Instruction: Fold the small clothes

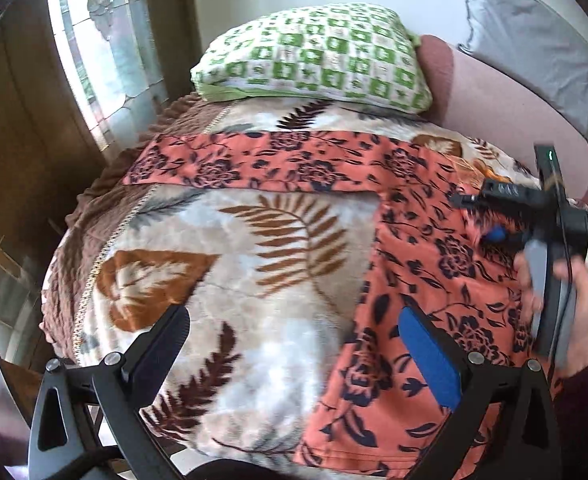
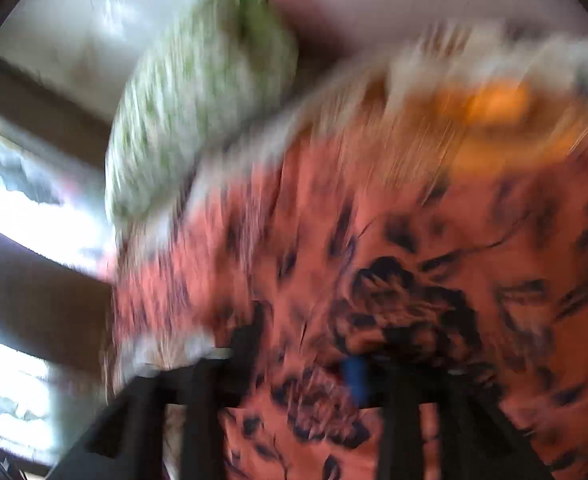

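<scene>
The garment (image 1: 426, 264) is orange-pink cloth printed with dark flowers, spread flat on the bed. Its body lies under and ahead of the left tongs' (image 1: 294, 356) right finger; one long strip stretches leftward, well ahead of them.

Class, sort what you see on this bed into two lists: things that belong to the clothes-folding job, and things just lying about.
Belongs to the job:
- orange floral garment
- left tool, open over the bed
- right tool, above the garment

Just lying about:
- green checked pillow
- grey pillow
- leaf-print blanket
</scene>
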A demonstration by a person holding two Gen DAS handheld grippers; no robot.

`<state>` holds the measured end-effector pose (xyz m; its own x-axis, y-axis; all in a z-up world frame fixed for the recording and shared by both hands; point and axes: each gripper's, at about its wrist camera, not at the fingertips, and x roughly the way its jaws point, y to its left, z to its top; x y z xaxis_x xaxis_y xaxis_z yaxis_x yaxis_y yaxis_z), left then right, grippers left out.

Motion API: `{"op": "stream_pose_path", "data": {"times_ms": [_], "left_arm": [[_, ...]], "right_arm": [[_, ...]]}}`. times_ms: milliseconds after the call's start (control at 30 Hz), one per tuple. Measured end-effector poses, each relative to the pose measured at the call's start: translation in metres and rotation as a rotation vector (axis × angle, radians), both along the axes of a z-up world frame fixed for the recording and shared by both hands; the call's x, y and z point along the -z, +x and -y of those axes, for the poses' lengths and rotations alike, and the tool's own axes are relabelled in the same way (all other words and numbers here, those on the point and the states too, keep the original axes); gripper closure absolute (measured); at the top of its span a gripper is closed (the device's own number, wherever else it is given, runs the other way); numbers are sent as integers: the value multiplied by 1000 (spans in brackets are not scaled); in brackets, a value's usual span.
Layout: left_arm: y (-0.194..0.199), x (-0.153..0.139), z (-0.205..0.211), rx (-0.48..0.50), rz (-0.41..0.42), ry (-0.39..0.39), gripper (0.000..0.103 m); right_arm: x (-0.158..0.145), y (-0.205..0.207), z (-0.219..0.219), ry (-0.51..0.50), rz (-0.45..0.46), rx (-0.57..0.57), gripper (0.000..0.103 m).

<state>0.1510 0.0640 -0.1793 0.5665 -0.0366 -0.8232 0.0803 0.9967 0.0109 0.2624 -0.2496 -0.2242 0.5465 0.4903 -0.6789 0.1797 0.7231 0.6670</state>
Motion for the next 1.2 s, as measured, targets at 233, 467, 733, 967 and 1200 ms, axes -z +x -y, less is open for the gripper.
{"op": "stream_pose_path", "data": {"times_ms": [233,467,733,967,1200], "left_arm": [[7,-8,18,24,30,-6,0],[23,-12,108,187,67,3,0],[58,55,245,272,45,279,0],[93,96,282,149,-3,430,0],[139,92,237,-1,-58,362,0]], "right_arm": [[-42,-86,57,46,223,-69,27],[-34,-157,160,111,229,117,27],[48,-155,230,497,94,353,27],[65,-133,230,569,29,324,27],[81,-129,231,591,-17,338,30]]}}
